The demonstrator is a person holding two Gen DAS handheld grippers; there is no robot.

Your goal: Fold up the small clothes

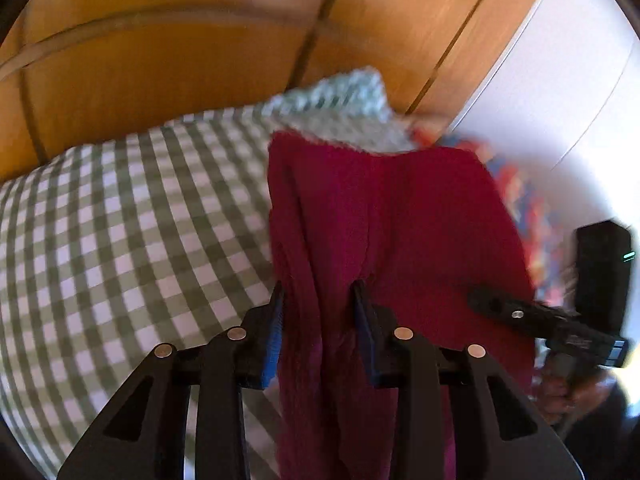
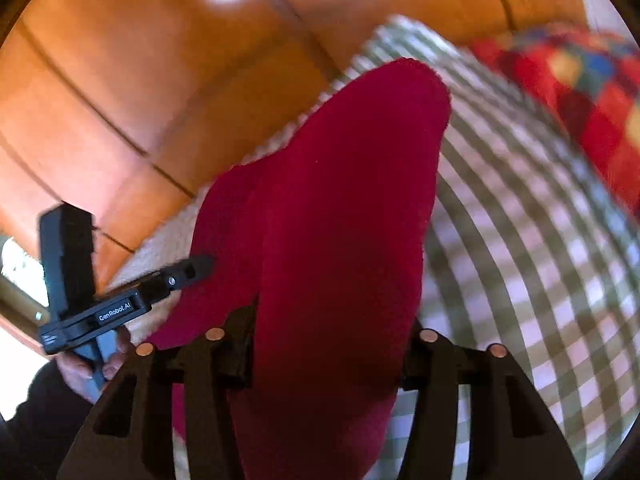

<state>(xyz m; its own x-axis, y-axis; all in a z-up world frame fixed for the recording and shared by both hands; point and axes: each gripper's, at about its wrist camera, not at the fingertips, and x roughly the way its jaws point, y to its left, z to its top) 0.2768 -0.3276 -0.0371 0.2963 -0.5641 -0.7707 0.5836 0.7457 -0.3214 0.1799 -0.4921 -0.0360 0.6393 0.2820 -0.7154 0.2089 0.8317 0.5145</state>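
A crimson knitted garment hangs ahead of both grippers over a green-and-white checked cover. My left gripper is shut on a bunched fold of it, and creases run into the blue pads. In the right wrist view the garment lies smooth and wide between the fingers of my right gripper. Those jaws stand far apart with no pinch creases, and the pads are hidden by the cloth. Each gripper shows in the other's view, at the garment's edge: the right gripper and the left gripper.
A pale green knitted piece lies at the far edge of the checked cover. A multicoloured patchwork item sits at the far right. Orange wooden panels stand behind. A person's hand holds the left gripper's handle.
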